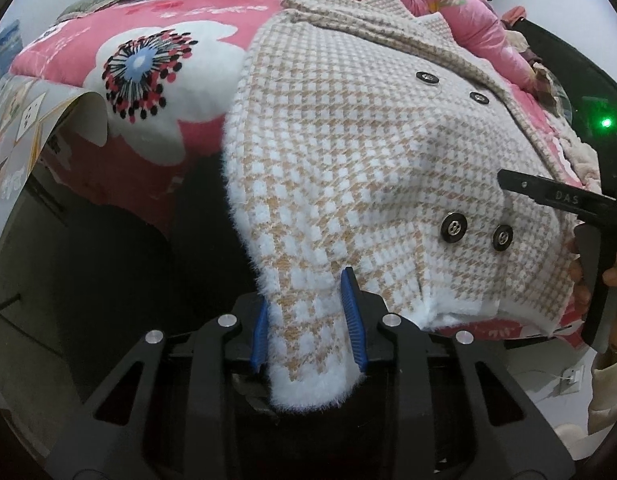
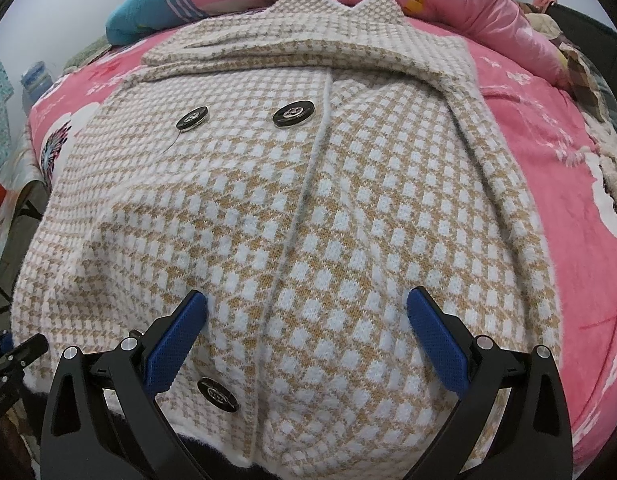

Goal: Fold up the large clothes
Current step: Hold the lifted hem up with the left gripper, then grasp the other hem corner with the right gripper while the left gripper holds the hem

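A large fuzzy tan-and-white houndstooth coat (image 2: 308, 208) with black buttons (image 2: 293, 115) lies front-up on a pink floral bed. Its collar points away, at the far side. My left gripper (image 1: 308, 320) is shut on the coat's lower left corner (image 1: 312, 344), which hangs off the bed edge between the blue pads (image 1: 353, 320). My right gripper (image 2: 308, 320) is open, its blue pads (image 2: 436, 344) spread wide over the coat's bottom hem, just above the fabric. The right gripper also shows at the right of the left wrist view (image 1: 564, 200).
The pink flower-print blanket (image 1: 140, 80) covers the bed. A rolled pink quilt (image 2: 448, 4) and a teal pillow (image 2: 148, 8) lie along the far side. Other clothes (image 2: 588, 64) are piled at the right. Dark floor (image 1: 88, 260) lies below the bed edge.
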